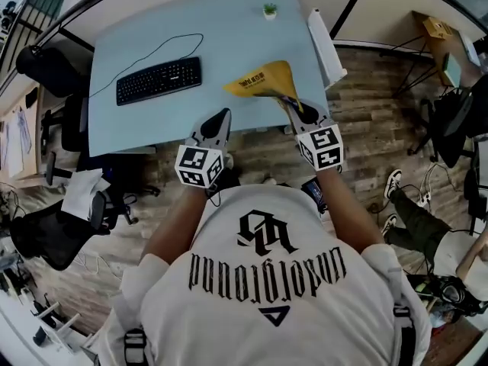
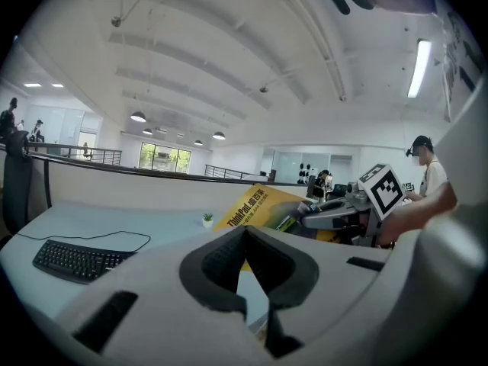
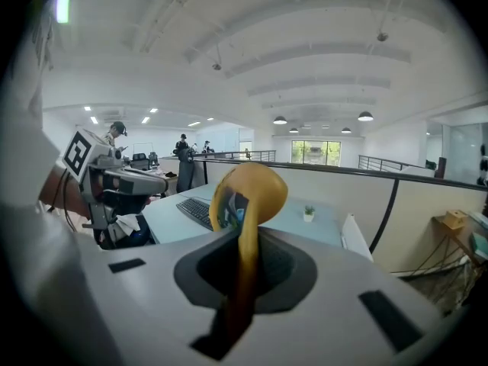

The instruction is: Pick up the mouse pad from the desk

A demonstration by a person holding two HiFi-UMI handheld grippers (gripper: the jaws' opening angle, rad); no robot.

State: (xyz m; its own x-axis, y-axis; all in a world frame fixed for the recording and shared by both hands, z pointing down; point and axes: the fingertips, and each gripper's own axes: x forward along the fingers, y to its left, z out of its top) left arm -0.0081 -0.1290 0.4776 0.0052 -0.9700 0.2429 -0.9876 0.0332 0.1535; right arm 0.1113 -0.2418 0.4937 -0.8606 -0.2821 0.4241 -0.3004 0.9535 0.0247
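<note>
The yellow mouse pad (image 1: 263, 78) hangs lifted off the light blue desk (image 1: 229, 21), bent and curling over the desk's near right part. My right gripper (image 1: 293, 107) is shut on the pad's near edge. In the right gripper view the pad (image 3: 248, 193) stands edge-on between the jaws (image 3: 245, 242) and curls over above them. My left gripper (image 1: 219, 117) hovers at the desk's front edge, left of the pad, shut with nothing in it (image 2: 245, 231). From the left gripper view the pad (image 2: 259, 204) and the right gripper (image 2: 335, 212) show just to the right.
A black keyboard (image 1: 158, 80) with its cable lies on the desk's left half. A tiny potted plant (image 1: 270, 10) stands at the far edge. A white roll (image 1: 326, 48) lies along the right edge. Office chairs (image 1: 46, 235) stand on the floor at left.
</note>
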